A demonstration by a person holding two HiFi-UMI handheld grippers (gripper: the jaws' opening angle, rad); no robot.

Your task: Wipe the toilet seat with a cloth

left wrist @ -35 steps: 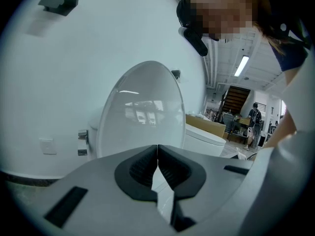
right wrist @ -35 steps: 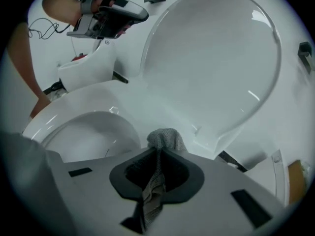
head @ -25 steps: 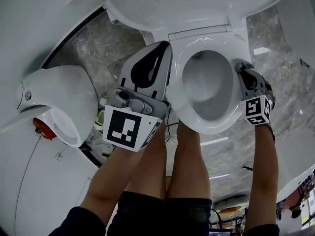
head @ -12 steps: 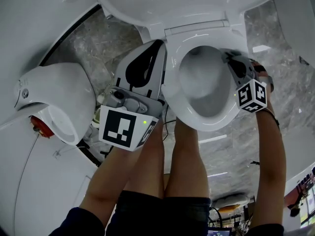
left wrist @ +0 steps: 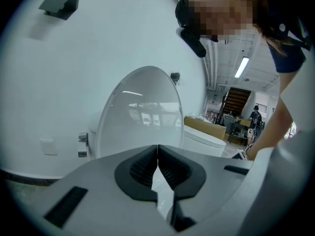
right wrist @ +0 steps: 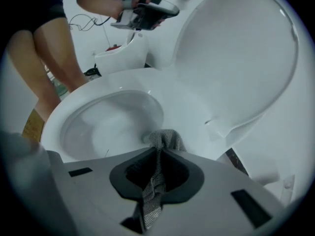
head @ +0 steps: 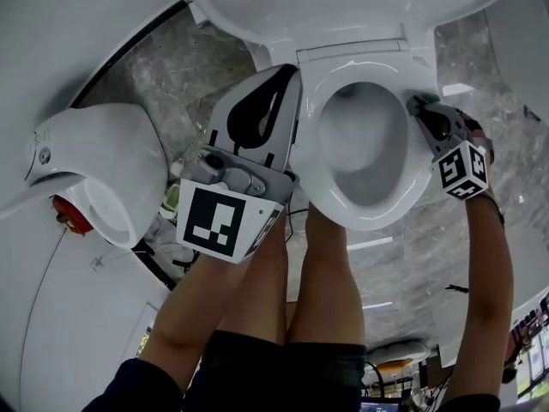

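Observation:
The white toilet seat [head: 319,174] lies down around the bowl, with its lid [head: 343,3] raised behind. My right gripper [head: 418,106] is at the seat's right rear rim, shut on a grey woven cloth [right wrist: 165,140]. The cloth's bunched end presses on the seat [right wrist: 189,107] just ahead of the right gripper [right wrist: 157,154], beside the bowl [right wrist: 108,124]. My left gripper [head: 288,77] hangs above the seat's left side. In its own view the left gripper [left wrist: 157,150] is shut with nothing between its jaws, facing the lid [left wrist: 142,109].
Another white toilet [head: 94,174] with a red part [head: 64,215] stands to the left. The person's bare legs [head: 326,281] stand in front of the bowl on a marble floor [head: 159,80]. Cables [head: 296,221] lie near the base. A wall is behind the lid.
The right gripper with the cloth has slid along the seat's right rim toward the back. The left gripper stays held over the left side.

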